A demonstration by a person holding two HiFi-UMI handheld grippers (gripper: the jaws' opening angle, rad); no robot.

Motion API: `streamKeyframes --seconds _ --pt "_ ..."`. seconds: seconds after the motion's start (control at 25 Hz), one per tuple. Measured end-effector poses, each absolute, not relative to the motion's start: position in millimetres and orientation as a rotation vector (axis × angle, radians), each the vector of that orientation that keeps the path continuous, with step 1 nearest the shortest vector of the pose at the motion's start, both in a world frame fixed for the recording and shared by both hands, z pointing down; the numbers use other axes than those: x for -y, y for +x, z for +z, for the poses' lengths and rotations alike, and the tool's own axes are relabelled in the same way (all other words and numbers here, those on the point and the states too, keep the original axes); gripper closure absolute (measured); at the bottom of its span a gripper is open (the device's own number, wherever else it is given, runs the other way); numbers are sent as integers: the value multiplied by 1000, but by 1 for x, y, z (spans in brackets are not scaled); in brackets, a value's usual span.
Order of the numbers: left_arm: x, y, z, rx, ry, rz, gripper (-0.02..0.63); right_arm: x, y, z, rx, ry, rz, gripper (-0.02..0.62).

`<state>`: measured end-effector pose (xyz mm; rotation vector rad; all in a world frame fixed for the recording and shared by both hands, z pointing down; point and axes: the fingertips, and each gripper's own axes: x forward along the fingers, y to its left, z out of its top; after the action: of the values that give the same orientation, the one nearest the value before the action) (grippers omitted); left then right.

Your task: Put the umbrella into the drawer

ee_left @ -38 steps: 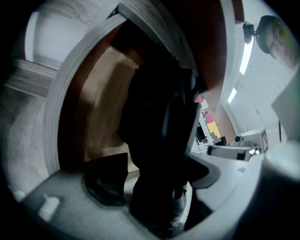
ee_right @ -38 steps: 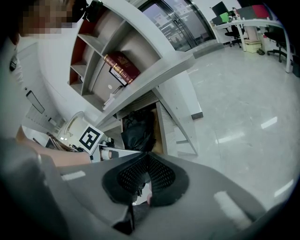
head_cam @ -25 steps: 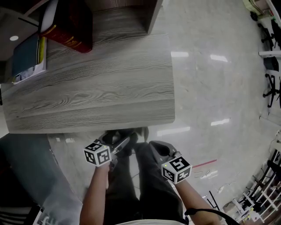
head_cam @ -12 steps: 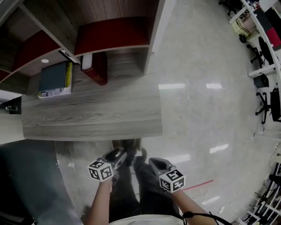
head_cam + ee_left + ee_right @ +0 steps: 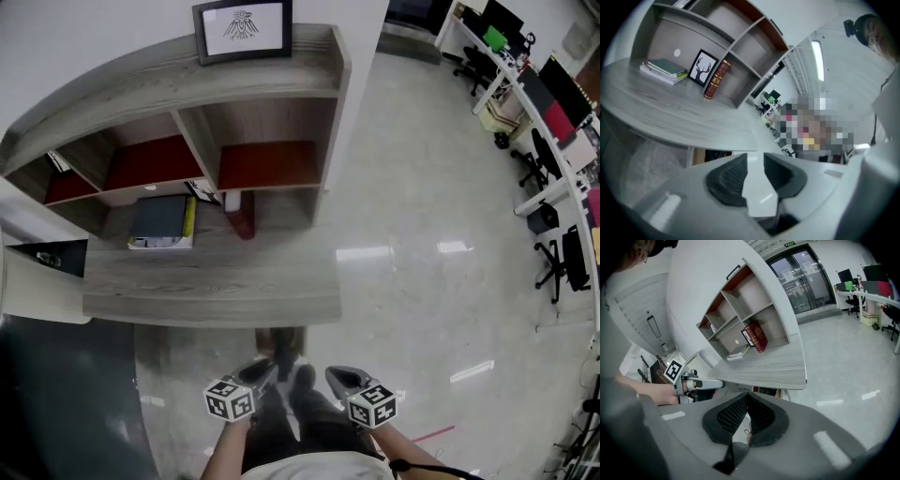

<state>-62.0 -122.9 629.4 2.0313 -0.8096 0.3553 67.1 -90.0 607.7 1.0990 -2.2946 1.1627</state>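
Note:
No umbrella shows in any view. My left gripper point(image 5: 265, 367) hangs low in the head view, in front of the grey wooden desk point(image 5: 216, 281). Its jaws point(image 5: 755, 157) have just been closing; a narrow gap stays between the pads, with nothing in it. Close on its right is my right gripper point(image 5: 335, 373). In its own view its pads meet at the tips point(image 5: 747, 397) and hold nothing. The right gripper view also catches the left gripper point(image 5: 701, 384) level beside it. A white cabinet point(image 5: 37, 281) with a dark opening stands at the desk's left end.
On the desk stands a shelf unit point(image 5: 262, 112) with a stack of books point(image 5: 162, 222), a red book point(image 5: 243, 214) and a framed picture point(image 5: 243, 28) on top. Shiny floor point(image 5: 422, 281) spreads to the right, with office chairs point(image 5: 553, 122) far right. The person's legs point(image 5: 300, 412) are below the grippers.
The head view has swung up from the bare desktop to the whole shelf unit. Both grippers now show lower in the picture and closer together.

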Motion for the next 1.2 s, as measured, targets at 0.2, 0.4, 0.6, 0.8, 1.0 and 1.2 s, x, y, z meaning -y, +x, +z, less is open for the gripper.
streamKeyframes --seconds 0.2,0.4,0.6,0.8,1.0,1.2 --pt "101 -92 597 852 2043 330 531 66 56 579 2315 1163 1132 591" --pt "71 -119 566 821 2103 343 539 40 36 555 2316 1277 1133 591" --pt "28 -148 538 800 2148 359 603 3 16 525 2319 1405 1079 591" --pt "-16 -182 510 757 2172 360 603 -41 2 494 2303 1574 1070 591" --pt "-56 -211 496 719 2207 367 603 -93 -15 480 2280 1652 1047 591" --pt "-85 -229 481 689 2244 389 603 -129 -29 464 2272 1708 1018 591"
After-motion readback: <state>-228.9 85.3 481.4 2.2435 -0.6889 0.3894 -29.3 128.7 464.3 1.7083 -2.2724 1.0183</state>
